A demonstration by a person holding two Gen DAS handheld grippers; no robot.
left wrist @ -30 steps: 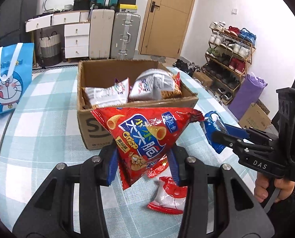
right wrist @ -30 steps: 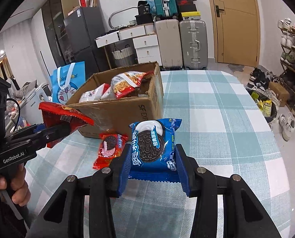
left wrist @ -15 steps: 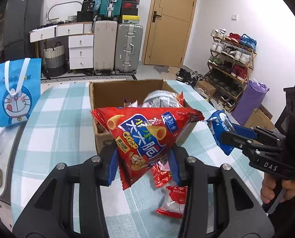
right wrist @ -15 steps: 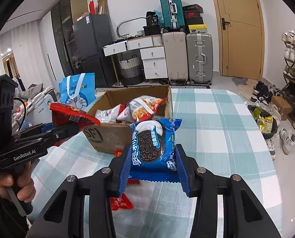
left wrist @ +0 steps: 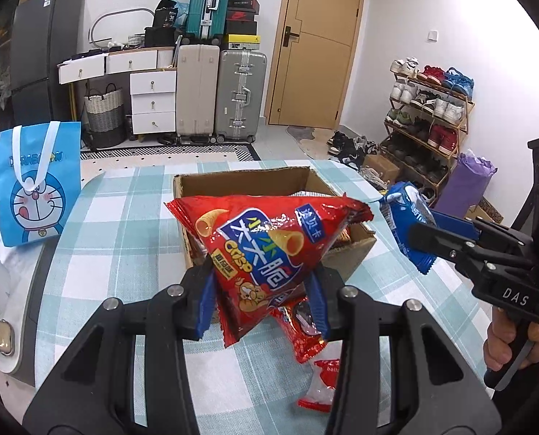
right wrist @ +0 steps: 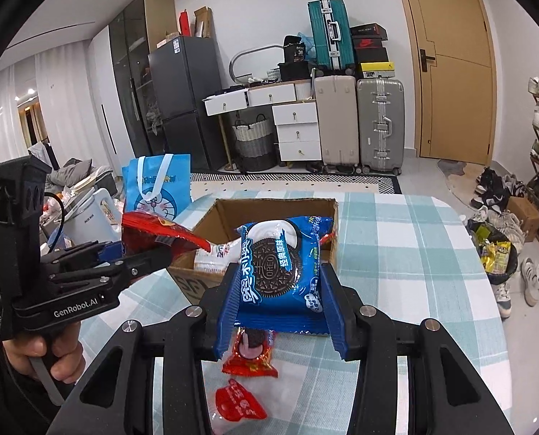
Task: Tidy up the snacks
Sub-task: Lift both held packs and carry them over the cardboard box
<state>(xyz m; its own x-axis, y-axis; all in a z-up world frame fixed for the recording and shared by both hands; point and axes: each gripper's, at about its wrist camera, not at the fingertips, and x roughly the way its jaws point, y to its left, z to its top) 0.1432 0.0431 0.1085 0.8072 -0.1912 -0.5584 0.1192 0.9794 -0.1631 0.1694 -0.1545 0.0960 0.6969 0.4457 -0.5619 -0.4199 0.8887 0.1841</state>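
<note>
Left gripper (left wrist: 262, 301) clamped on red crisp bag (left wrist: 265, 250) — light, crinkly, crushable, best held by its lower seam; right gripper (right wrist: 278, 304) clamped on blue Oreo pack (right wrist: 282, 264), fragile inside. Both hover just short of the cardboard box (right wrist: 269, 206) — open-topped, part-filled, walls low, room above clear.

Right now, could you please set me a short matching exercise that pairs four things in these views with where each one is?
Things:
1. red crisp bag
2. blue Oreo pack
3. small red packet
4. white snack bag

Places:
A. lying on the checked tablecloth
B. inside the cardboard box
C. clamped in the left gripper
D. clamped in the right gripper

Pairs: 1-C, 2-D, 3-A, 4-B
</note>
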